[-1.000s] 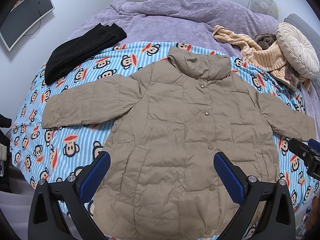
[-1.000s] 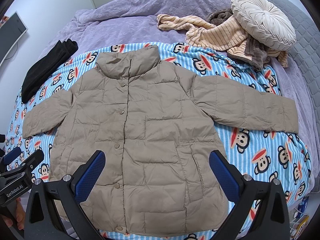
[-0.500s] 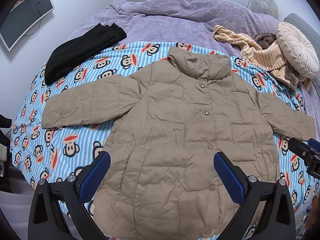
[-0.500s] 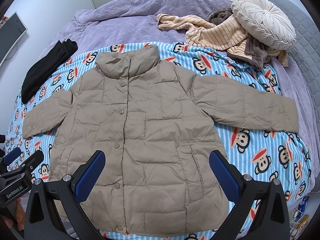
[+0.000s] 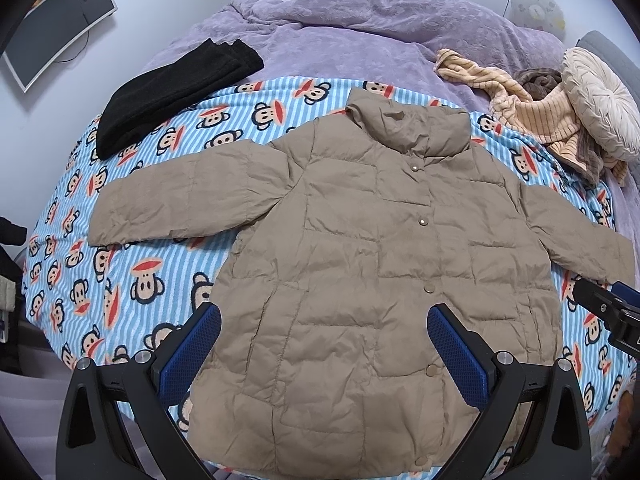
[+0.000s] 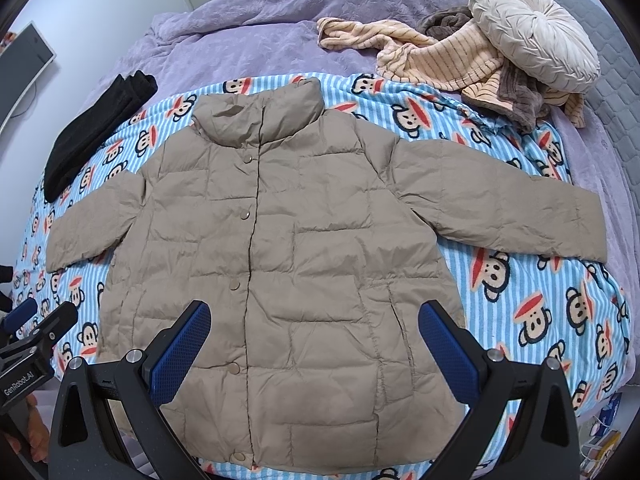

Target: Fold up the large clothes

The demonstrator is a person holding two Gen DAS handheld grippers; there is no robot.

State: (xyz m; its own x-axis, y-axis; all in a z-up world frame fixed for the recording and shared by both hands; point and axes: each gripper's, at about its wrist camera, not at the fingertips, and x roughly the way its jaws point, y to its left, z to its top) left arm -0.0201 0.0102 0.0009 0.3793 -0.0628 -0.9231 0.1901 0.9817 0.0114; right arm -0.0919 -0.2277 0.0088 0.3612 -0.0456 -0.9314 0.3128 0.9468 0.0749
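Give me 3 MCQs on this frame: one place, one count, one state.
1. Where does the black folded garment lie relative to the tan jacket?
A. beyond its left sleeve
B. on its collar
C. under its hem

2. How many snaps show on the jacket front in the left wrist view?
A. two
B. five
C. nine

3. What state is the left hand-held gripper in?
A. shut on a sleeve
B. open, holding nothing
C. shut on the collar

Answers: 1 A, it sits on the bed up and left of that sleeve. 2 B, five run down the placket to the hem. 3 B, its blue pads stand wide apart over the jacket.
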